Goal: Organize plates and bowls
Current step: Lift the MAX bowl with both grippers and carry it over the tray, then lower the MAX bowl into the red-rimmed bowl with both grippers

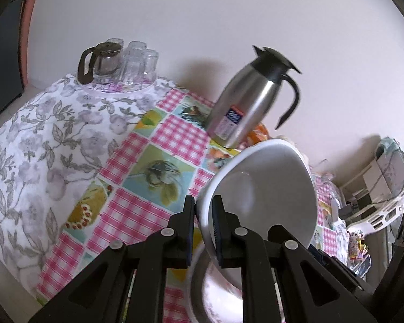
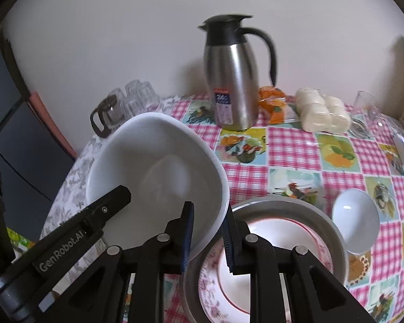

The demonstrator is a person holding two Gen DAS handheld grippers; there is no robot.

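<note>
A large white bowl (image 1: pixel 266 188) is held tilted in the air by both grippers. My left gripper (image 1: pixel 204 210) is shut on its rim. My right gripper (image 2: pixel 208 228) is shut on the opposite rim of the same bowl (image 2: pixel 159 172). The left gripper's finger (image 2: pixel 113 202) shows inside the bowl in the right wrist view. Below the bowl, a grey metal plate (image 2: pixel 334 231) carries a pink floral plate (image 2: pixel 212 277) with a white plate (image 2: pixel 272 231) on it. A small white bowl (image 2: pixel 355 220) sits to the right of the stack.
A steel thermos jug (image 2: pixel 234 80) stands at the back by the wall. A glass coffee pot (image 1: pixel 102 62) and upturned glasses (image 1: pixel 140 62) sit at the far left. Orange packet (image 2: pixel 273 105), white rolls (image 2: pixel 323 113) and glassware (image 2: pixel 366 105) lie at the back right.
</note>
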